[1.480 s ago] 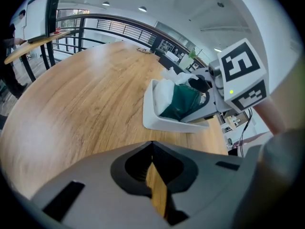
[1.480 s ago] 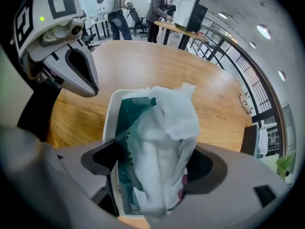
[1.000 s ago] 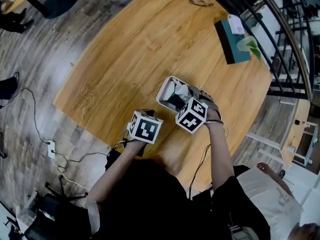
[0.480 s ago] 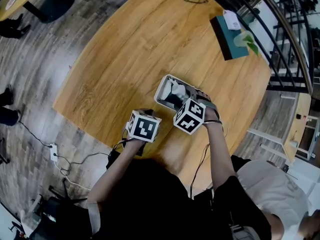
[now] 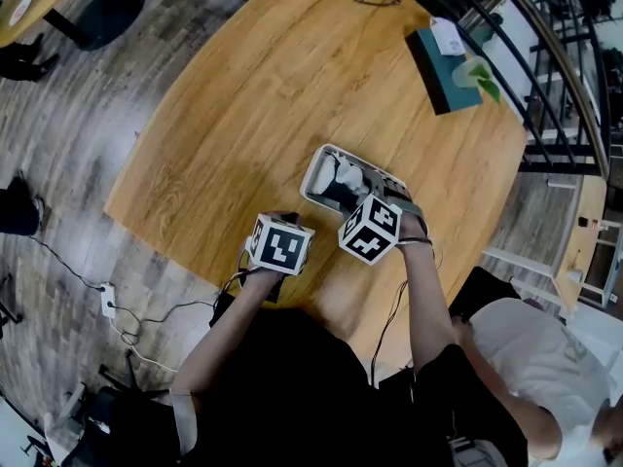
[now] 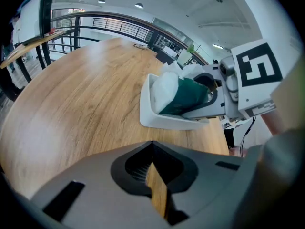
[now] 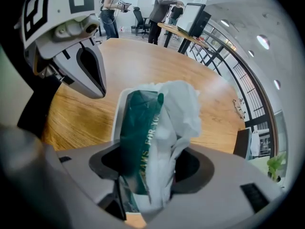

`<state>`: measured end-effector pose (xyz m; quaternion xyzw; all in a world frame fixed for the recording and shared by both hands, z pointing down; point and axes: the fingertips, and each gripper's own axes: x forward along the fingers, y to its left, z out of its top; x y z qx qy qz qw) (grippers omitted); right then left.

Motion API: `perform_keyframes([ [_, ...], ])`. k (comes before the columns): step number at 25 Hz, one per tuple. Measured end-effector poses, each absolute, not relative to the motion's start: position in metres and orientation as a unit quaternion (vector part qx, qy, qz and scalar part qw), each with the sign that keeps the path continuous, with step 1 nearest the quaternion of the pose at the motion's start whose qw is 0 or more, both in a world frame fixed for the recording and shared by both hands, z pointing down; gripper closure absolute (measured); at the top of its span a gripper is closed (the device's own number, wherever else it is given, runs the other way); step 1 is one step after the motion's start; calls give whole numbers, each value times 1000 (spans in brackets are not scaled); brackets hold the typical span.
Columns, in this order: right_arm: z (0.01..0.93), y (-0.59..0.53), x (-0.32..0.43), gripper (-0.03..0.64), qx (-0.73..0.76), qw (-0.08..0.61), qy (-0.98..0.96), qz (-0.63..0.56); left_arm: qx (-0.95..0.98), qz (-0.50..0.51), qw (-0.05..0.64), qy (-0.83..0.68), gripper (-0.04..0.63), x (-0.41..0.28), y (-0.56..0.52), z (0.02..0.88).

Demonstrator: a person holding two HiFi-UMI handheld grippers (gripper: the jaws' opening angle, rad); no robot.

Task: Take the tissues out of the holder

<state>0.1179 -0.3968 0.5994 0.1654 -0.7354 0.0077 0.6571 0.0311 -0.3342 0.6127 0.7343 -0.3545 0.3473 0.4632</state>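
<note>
Your right gripper (image 7: 147, 194) has just been closing its jaws, which pinch the tissue pack (image 7: 140, 132). The pack is a glossy green wrapper with crumpled white sheets spilling out. It sits in the smooth white holder (image 6: 164, 120) on the grained wooden table (image 5: 273, 95). Your left gripper (image 6: 155, 187) is closed on nothing. Only the left gripper view shows the holder's rounded tray wall; only the right gripper view shows the wrapper's gold lettering.

Gold lettering runs along the green tissue pack (image 7: 137, 142), seen in the right gripper view. It reads "…AMS FOR YOU", with its beginning hidden. Nothing else is legible.
</note>
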Motion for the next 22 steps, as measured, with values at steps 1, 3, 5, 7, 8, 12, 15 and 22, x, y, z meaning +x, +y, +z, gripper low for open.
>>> perform_keyframes([
  [1, 598, -396, 118, 327, 168, 656, -736, 8, 735, 347, 463, -355, 588, 31, -334, 612],
  [3, 594, -396, 118, 327, 173, 652, -738, 7, 735, 345, 461, -358, 588, 30, -335, 611],
  [5, 589, -398, 118, 327, 182, 649, -739, 5, 735, 343, 460, -361, 588, 29, -334, 609],
  [7, 581, -401, 118, 327, 192, 644, -740, 3, 735, 343, 459, -362, 588, 28, -334, 609],
  [8, 577, -402, 119, 327, 197, 642, -741, 1, 735, 343, 459, -362, 588, 28, -334, 609],
  [12, 555, -405, 121, 327, 221, 631, -744, -12, 739, 341, 453, -362, 588, 29, -333, 606],
  [15, 536, -403, 121, 327, 241, 619, -748, -18, 740, 345, 450, -361, 588, 29, -330, 603],
  [22, 506, -383, 125, 327, 272, 599, -753, -21, 743, 347, 442, -363, 588, 27, -320, 597],
])
